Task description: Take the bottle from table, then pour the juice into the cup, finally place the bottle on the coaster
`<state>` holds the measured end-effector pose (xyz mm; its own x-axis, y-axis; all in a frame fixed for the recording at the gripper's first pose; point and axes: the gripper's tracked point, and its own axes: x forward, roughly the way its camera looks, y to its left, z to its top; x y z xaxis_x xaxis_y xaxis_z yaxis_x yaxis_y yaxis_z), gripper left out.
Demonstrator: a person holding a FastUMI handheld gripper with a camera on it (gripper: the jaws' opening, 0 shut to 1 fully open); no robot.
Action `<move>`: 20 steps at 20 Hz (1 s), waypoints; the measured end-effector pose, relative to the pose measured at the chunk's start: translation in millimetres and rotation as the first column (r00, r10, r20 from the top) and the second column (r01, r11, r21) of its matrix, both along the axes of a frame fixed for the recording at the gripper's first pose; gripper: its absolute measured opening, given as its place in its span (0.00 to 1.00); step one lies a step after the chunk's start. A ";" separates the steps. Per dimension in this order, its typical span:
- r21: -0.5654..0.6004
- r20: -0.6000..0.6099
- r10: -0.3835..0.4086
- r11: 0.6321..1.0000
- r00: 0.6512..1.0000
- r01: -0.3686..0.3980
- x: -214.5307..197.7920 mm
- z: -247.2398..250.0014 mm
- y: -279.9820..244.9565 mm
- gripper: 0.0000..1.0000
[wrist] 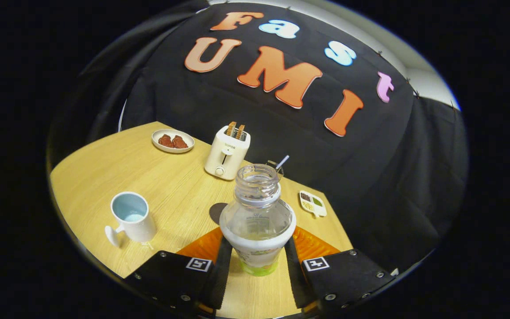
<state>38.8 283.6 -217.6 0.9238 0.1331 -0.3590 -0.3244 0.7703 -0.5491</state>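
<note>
The gripper [257,261] is seen clamped on the bottle [257,219], with one finger pressed against each side of its lower body. The bottle is held upright between the fingers, above the desk [171,186]. Its cap is off and its mouth is open. The upper part of the bottle is clear, and a white label with a green band is wrapped around the lower part. How much juice is inside cannot be told.

Just behind the bottle, on either side of it, an orange coaster [310,244] is seen lying flat on the desk, partly hidden by the bottle and the fingers. A dark round patch [217,212] is seen on the desk to the left of the bottle's shoulder; what it is cannot be told.

To the left of the fingers, a white cup [132,218] with a pale blue inside is set upright on the desk, its handle turned toward the near edge. To the right of the bottle, near the desk's edge, a small divided dish [313,203] with bits of food is laid.

Farther back, a white toaster [227,152] is placed, with two slices of toast standing in its slots. To its left, a shallow plate [172,141] with two reddish-brown pieces of food is set. Behind the bottle's mouth, a thin rod [282,161] is seen sticking up from something hidden.
</note>
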 end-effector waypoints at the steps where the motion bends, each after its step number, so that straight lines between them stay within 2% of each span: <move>1: -0.046 0.037 0.007 0.999 0.999 -0.006 2.2 5.8 4.2 0.61; 3: -0.113 0.088 0.023 0.993 0.996 -0.013 5.4 11.5 14.1 0.61; 9: -0.212 0.080 0.080 0.975 0.994 -0.061 -0.4 -3.9 51.8 0.61; 15: -0.342 0.108 0.141 0.935 0.984 -0.096 -2.6 -19.7 74.6 0.61; 20: -0.427 0.164 0.167 0.900 0.972 -0.083 0.0 -16.6 83.2 0.61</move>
<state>38.8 366.8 -234.2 0.9658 0.1304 -0.2241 -0.2586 0.4188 -0.8705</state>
